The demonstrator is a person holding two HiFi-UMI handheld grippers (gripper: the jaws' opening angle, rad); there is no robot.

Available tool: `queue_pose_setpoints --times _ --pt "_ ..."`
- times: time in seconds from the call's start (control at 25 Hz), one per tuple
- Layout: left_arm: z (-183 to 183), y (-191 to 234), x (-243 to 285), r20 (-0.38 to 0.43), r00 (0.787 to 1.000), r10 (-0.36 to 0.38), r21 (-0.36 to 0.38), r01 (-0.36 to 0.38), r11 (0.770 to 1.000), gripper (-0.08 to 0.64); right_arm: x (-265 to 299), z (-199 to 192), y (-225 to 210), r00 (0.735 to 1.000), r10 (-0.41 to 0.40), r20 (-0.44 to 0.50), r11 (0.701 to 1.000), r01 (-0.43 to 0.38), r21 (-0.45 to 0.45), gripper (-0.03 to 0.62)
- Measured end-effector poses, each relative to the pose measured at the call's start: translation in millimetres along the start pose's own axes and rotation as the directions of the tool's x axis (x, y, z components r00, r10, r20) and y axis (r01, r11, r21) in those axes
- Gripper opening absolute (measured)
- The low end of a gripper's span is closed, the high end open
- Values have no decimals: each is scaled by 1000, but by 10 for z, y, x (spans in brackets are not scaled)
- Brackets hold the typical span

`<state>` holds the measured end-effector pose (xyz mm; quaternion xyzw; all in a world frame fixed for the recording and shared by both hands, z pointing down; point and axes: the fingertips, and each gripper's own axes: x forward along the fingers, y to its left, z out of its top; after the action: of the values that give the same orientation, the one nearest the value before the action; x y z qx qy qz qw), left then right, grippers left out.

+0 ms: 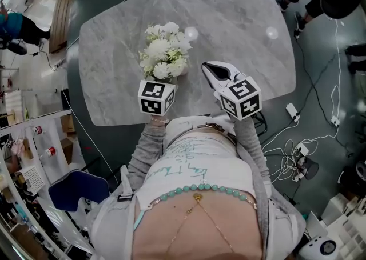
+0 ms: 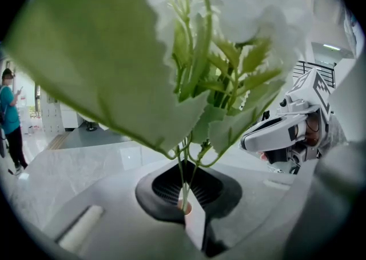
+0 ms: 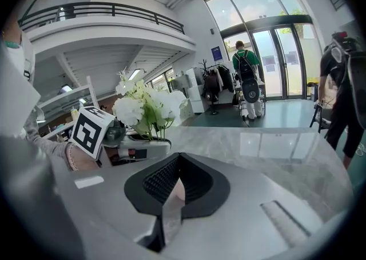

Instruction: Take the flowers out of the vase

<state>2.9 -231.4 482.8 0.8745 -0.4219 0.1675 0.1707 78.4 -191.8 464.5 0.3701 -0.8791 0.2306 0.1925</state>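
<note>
A bunch of white flowers [image 1: 166, 53] with green leaves hangs over the near side of the grey marble table [image 1: 246, 30]. My left gripper [image 1: 162, 80] is shut on its thin green stems [image 2: 184, 179], just under the leaves; in the left gripper view the blooms [image 2: 251, 7] fill the upper frame. The right gripper [image 1: 209, 69] stands beside the bunch to its right, shut with nothing in it. From the right gripper view [image 3: 174, 189] the flowers [image 3: 146, 107] rise above the left gripper [image 3: 137, 148]. No vase shows in any view.
Cables and power strips [image 1: 293, 111] lie on the floor to the right of the table. A blue chair [image 1: 77, 190] stands at the near left. People stand further off [image 3: 246, 76], away from the table.
</note>
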Motion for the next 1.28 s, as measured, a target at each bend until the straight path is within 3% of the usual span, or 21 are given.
queue_pose_setpoints --times 1.28 --pt "521 -245 -309 71 997 -22 27 21 999 8 106 270 -8 995 88 39 994 -86 -62 26"
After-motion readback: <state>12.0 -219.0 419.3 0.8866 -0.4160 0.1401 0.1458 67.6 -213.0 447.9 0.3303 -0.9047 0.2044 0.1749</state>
